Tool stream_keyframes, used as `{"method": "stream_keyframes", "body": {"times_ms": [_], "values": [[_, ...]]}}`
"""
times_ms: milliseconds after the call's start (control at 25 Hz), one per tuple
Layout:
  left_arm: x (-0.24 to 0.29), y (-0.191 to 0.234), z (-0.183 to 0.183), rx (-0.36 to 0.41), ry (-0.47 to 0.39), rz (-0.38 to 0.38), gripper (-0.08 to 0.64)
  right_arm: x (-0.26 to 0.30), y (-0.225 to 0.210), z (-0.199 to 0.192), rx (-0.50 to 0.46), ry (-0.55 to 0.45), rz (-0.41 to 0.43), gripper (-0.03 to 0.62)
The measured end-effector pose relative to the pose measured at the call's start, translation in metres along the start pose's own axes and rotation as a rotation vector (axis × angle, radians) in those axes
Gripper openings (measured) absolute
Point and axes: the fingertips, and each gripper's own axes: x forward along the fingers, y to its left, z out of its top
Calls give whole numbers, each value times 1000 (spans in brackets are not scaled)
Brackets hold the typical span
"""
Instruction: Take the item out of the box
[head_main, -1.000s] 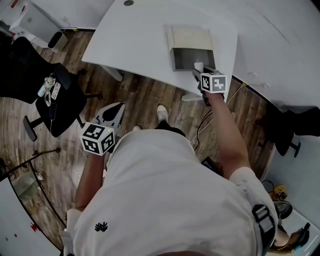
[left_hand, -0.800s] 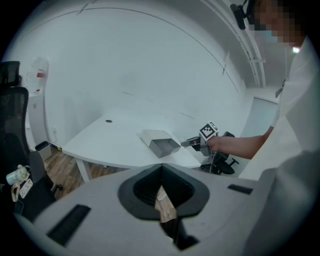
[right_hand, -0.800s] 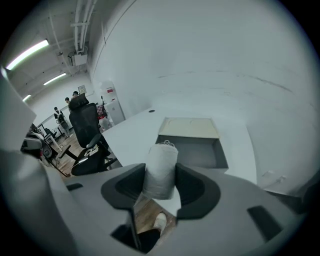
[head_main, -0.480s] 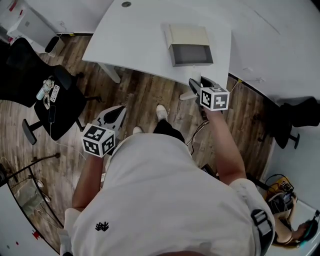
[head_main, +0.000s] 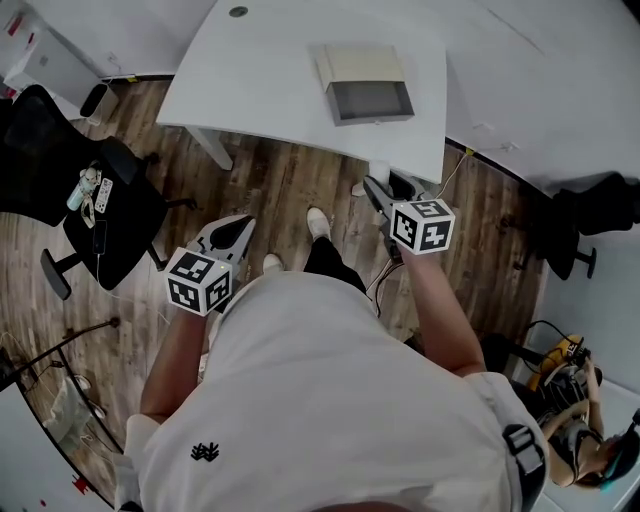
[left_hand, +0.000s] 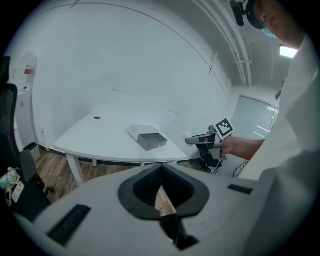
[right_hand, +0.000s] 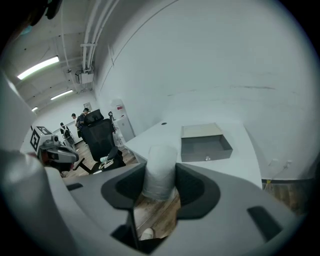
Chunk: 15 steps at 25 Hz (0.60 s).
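Observation:
The grey open box lies on the white table with its lid folded back; it also shows as the box and the box, and its inside looks bare. My right gripper hangs over the wooden floor just off the table's near edge, shut on a white cylindrical item that stands upright between the pads. The same item shows at the jaw tips from above. My left gripper is held low at the person's left side, shut and holding nothing, with its tips meeting.
A black office chair carrying small items stands on the left. Another dark chair is at the right. Cables lie on the floor under the table's near corner. A person sits at the bottom right.
The right gripper has drawn back from the box's front, past the table edge and up toward the person, carrying the white item. The left gripper has shifted slightly.

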Motion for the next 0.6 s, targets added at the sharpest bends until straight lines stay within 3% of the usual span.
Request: {"method": "stream_keyframes", "body": {"times_ms": [600], "values": [[-12,0,-4,26,-6,-24,6,-31,34,-9,-10,-35,4,186]]}}
